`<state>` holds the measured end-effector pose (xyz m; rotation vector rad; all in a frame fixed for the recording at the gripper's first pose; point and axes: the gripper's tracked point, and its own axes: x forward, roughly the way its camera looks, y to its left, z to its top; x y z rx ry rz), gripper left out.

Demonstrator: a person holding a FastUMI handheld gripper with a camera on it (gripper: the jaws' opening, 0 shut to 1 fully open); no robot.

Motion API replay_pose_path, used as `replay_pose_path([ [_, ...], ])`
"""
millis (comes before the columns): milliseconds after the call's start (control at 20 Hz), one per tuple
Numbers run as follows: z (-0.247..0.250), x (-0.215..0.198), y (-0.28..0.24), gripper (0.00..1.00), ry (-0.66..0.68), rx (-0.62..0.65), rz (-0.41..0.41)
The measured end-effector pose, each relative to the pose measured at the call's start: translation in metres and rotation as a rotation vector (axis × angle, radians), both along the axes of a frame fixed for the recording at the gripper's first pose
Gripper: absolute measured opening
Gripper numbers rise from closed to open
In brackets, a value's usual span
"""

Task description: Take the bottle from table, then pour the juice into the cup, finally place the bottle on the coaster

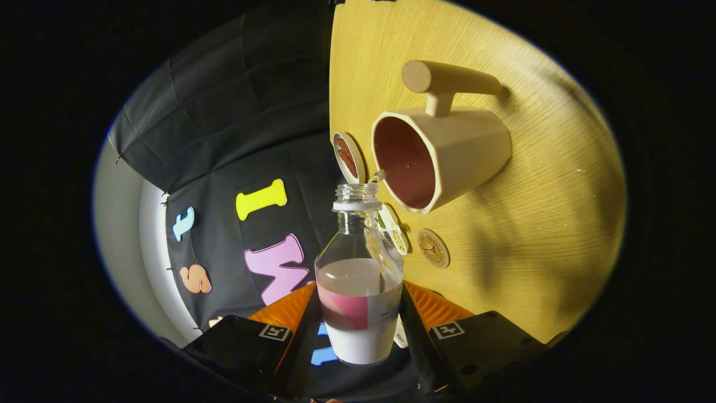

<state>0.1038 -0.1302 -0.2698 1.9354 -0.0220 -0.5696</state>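
My gripper (pixel 361 333) is shut on a clear glass bottle (pixel 358 280) with a white and pink label, one finger pressing on each side of its lower body. The bottle has no cap, and its open mouth (pixel 356 196) sits just short of the rim of the cup. The view is rolled sideways against the table. Beyond the bottle mouth stands the beige faceted cup (pixel 447 157) with a round wooden handle (pixel 447 81); its inside looks reddish brown. A small round wooden coaster (pixel 433 248) lies on the table beside the cup, nearer to my fingers.
The yellow wooden table (pixel 548 224) spreads out beyond the cup. A small round dish (pixel 348 158) with something reddish brown in it sits at the table's edge next to the cup. An oval patterned item (pixel 394 230) lies between that edge and the coaster.
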Motion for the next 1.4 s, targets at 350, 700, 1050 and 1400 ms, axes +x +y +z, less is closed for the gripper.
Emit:
replay_pose_path([
  [350, 0.003, 0.002, 0.002, 0.76, -0.018, 0.053, -0.027],
  [700, 0.004, 0.003, -0.016, 0.76, -0.025, 0.096, -0.118],
  [1050, 0.003, 0.007, -0.021, 0.76, -0.068, 0.138, -0.196],
  [1400, 0.005, 0.016, -0.017, 0.77, -0.096, 0.218, -0.264],
])
